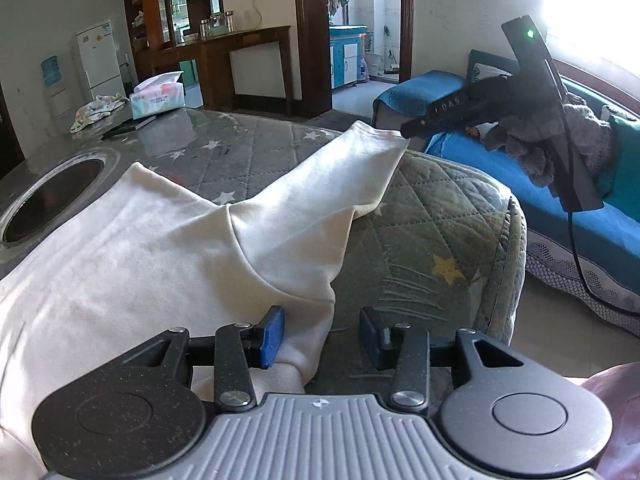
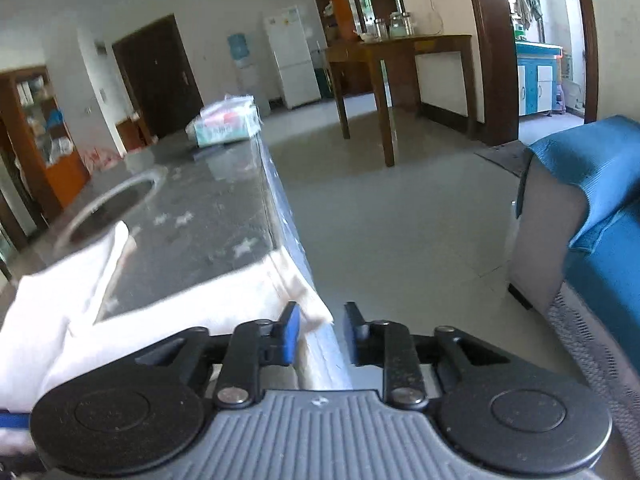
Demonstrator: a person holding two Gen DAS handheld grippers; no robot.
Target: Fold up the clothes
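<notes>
A cream garment (image 1: 152, 264) lies spread on the table, with one sleeve (image 1: 332, 176) stretched toward the far right corner. My left gripper (image 1: 324, 336) is open over the garment's near edge. A fold of the cloth sits between the jaws and touches only the left pad (image 1: 274, 336). In the left wrist view, my right gripper (image 1: 416, 126) hangs just past the sleeve's cuff (image 1: 384, 136). In the right wrist view, my right gripper (image 2: 322, 332) is open, and the cuff (image 2: 298, 292) lies on the table's corner just ahead of its left pad.
A quilted green mat (image 1: 440, 220) covers the table's near corner. In the tabletop there is a round metal-rimmed opening (image 1: 48, 196). A tissue box (image 1: 158, 98) and a small patterned cloth (image 1: 96, 110) lie at the far end. A blue sofa (image 1: 600, 240) stands right of the table.
</notes>
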